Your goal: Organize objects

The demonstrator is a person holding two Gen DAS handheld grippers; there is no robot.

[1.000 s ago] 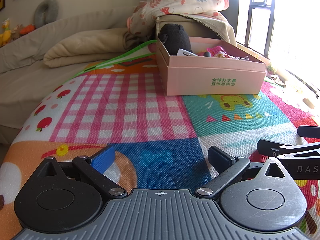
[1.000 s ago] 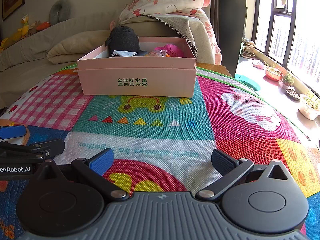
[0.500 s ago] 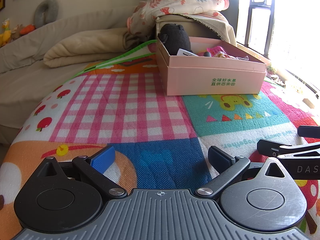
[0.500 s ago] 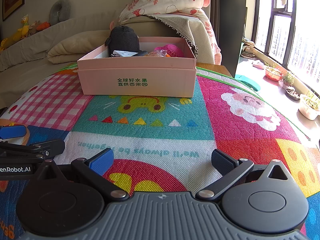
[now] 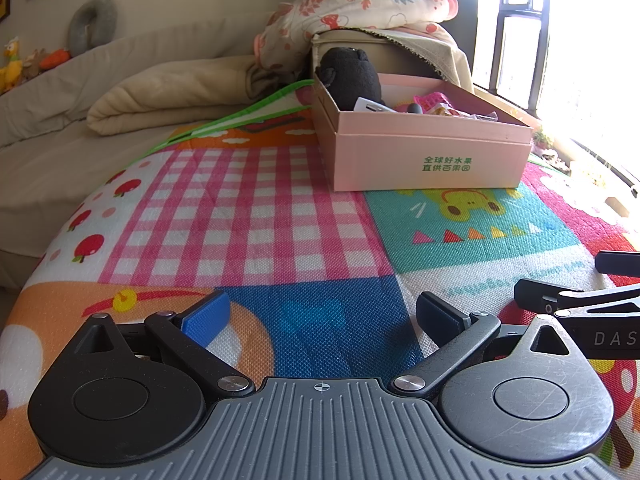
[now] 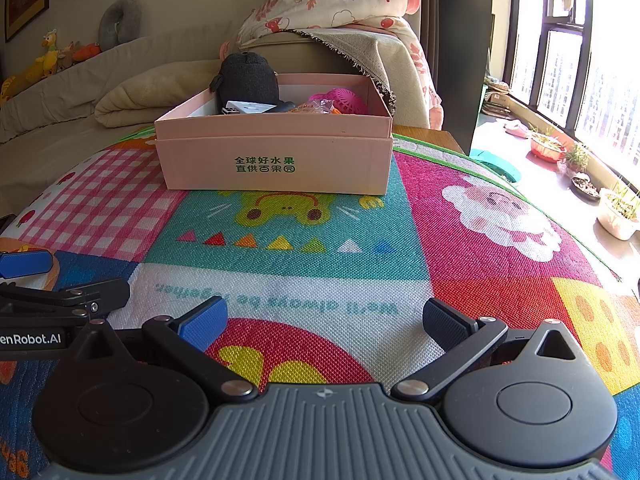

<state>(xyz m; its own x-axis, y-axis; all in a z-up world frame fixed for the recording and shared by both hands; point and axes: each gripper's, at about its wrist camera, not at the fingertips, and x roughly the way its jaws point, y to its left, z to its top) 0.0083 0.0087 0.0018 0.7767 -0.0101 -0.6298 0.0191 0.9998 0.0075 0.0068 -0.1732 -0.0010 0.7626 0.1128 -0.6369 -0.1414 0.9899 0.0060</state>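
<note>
A pink cardboard box (image 5: 432,160) (image 6: 276,160) with green lettering stands at the far side of the colourful play mat (image 5: 248,220) (image 6: 480,264). Inside it sit a black plush toy (image 5: 350,76) (image 6: 248,78), a pink mesh item (image 6: 340,102) and some small things I cannot make out. My left gripper (image 5: 320,318) rests low over the mat's near left part, open, nothing between its fingers. To its right my right gripper (image 6: 324,320) is also open and empty, well short of the box.
Behind the mat lie a beige folded quilt (image 5: 168,96) and a sofa with a floral blanket (image 6: 332,4). A window and potted plants (image 6: 616,208) are at the right, past the mat's green-trimmed edge. Soft toys (image 6: 52,54) line the sofa back.
</note>
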